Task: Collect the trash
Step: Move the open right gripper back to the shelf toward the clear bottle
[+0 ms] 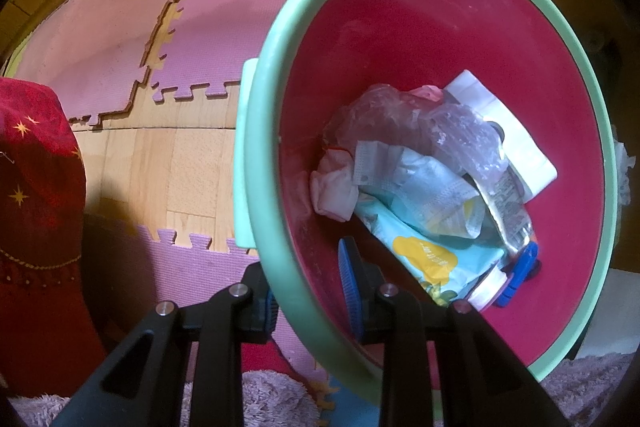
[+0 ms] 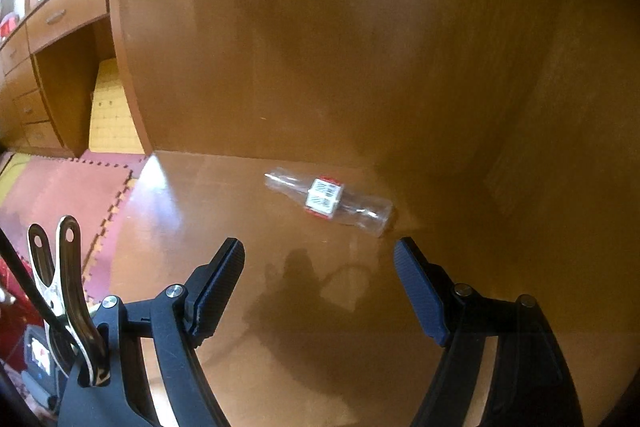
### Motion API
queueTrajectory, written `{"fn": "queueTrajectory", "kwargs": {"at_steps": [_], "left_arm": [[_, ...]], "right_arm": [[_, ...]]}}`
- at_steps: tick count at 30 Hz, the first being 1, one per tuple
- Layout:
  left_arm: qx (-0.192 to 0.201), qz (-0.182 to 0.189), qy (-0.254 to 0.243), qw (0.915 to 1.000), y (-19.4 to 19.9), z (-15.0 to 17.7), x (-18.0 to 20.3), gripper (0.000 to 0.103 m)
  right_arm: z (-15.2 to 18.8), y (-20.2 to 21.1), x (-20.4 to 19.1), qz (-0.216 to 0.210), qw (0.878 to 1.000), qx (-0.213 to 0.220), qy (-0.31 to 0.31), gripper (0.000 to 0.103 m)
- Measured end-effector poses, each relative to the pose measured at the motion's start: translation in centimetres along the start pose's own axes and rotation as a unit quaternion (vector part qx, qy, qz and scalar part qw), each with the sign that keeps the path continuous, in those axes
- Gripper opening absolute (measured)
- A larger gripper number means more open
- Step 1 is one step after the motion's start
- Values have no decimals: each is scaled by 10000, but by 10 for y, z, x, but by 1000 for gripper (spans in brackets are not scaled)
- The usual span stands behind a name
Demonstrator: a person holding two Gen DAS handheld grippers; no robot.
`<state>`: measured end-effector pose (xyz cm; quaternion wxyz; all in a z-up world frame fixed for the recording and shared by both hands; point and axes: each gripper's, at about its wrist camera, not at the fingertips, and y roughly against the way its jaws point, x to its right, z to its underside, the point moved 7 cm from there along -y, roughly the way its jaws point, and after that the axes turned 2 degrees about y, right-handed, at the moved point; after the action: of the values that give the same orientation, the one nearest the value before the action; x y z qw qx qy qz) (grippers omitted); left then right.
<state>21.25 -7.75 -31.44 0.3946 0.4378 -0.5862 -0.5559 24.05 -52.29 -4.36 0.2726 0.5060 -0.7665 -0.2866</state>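
My left gripper [image 1: 310, 291] is shut on the rim of a bin [image 1: 280, 131] with a mint-green rim and a red inside, one blue pad inside the wall and one outside. In the bin lie a face mask [image 1: 424, 183], crumpled clear plastic [image 1: 400, 115], a light-blue wrapper [image 1: 432, 255] and a white carton [image 1: 516, 143]. In the right wrist view a clear empty bottle [image 2: 330, 201] with a red-and-white label lies on its side on a glossy brown surface [image 2: 224, 195] by a wooden panel. My right gripper [image 2: 318, 259] stands open just short of the bottle, nothing between its fingers.
Pink and purple foam mats [image 1: 132, 39] cover parts of the wooden floor. A red cloth with gold stars [image 1: 36, 187] sits at the left. Wooden cabinets with drawers [image 2: 44, 39] stand at the far left. A metal clip [image 2: 60, 291] is fixed beside the right gripper.
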Motion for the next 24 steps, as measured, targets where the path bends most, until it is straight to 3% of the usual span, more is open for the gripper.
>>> {"fn": "queueTrajectory", "kwargs": {"at_steps": [7,24], "left_arm": [[13,-43,-32,10000,0,0,2,28],[15,-105,-68,9999,-2,-1,3,28]], "right_arm": [[-4,-22,13,-39,9999,-156,-32,79],[-31,-68,13,-161,9970,-445,607,79]]}}
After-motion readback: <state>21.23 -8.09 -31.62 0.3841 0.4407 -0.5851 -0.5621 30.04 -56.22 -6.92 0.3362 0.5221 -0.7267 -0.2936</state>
